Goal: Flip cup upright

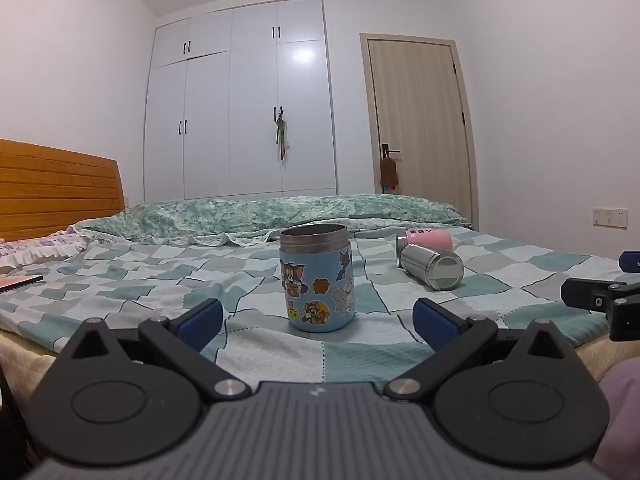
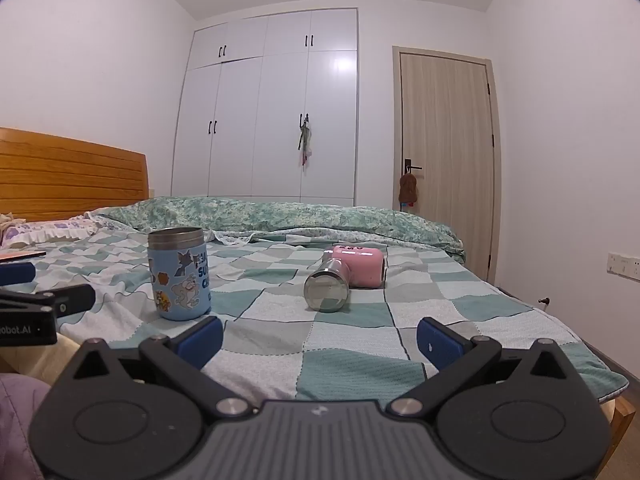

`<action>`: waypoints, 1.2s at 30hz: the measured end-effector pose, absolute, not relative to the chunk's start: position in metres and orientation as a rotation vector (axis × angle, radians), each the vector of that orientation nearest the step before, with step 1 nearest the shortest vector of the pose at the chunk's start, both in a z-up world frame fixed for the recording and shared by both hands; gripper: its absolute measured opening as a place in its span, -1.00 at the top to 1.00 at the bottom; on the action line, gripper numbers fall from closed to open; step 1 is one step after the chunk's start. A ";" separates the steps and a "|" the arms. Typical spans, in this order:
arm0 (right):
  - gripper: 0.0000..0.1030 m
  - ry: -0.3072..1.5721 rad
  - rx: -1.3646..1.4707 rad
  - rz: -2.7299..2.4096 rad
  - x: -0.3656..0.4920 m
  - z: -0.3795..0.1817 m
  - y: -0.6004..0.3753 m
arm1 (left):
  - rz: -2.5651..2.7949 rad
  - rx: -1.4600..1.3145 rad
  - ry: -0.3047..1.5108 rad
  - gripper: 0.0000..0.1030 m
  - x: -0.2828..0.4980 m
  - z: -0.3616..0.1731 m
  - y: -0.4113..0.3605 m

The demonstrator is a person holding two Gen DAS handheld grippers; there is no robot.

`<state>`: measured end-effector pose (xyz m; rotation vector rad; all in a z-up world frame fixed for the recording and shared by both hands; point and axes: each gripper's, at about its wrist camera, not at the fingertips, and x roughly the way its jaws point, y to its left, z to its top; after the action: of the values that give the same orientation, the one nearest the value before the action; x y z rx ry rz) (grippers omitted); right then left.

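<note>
Three cups on the checked bedspread (image 2: 352, 364): blue cartoon cup (image 1: 317, 278) already standing mouth-up, steel cup (image 2: 328, 288) and pink cup (image 2: 360, 266) both lying on their sides, touching or nearly so. Both tools idle at the near edge of the bed: left gripper (image 1: 318, 320) jaws spread wide, nothing between them; right gripper (image 2: 320, 340) same, wide and empty. Key geometry: steel cup lies almost dead ahead of the right gripper, flat end facing it, long axis running away toward the pink cup behind it. From the left wrist view the same steel cup sits off to the right and farther out, with the blue cup directly in the left gripper's line. So the right hand looks nearer and better aligned. My read: a straight-in approach meets the end face, not the barrel, so the jaws likely need to come from above or the side, across the long axis. Pink cup lies crosswise behind it, mouth side unclear. Risk: round steel rolling on soft bedding when touched.
</note>
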<state>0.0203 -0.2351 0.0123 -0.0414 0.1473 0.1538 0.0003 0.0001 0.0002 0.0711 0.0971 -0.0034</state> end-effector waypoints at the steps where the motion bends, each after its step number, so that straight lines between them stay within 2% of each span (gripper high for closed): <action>1: -1.00 0.150 -0.041 0.154 0.020 0.012 -0.235 | -0.003 0.071 0.096 -1.00 0.000 0.000 0.000; 36: -1.00 0.145 -0.041 0.153 0.020 0.013 -0.235 | -0.004 0.070 0.093 -1.00 0.000 0.000 0.000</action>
<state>0.0200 -0.2348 0.0128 -0.0412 0.1454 0.1534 0.0003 0.0001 0.0001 0.0705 0.0933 -0.0043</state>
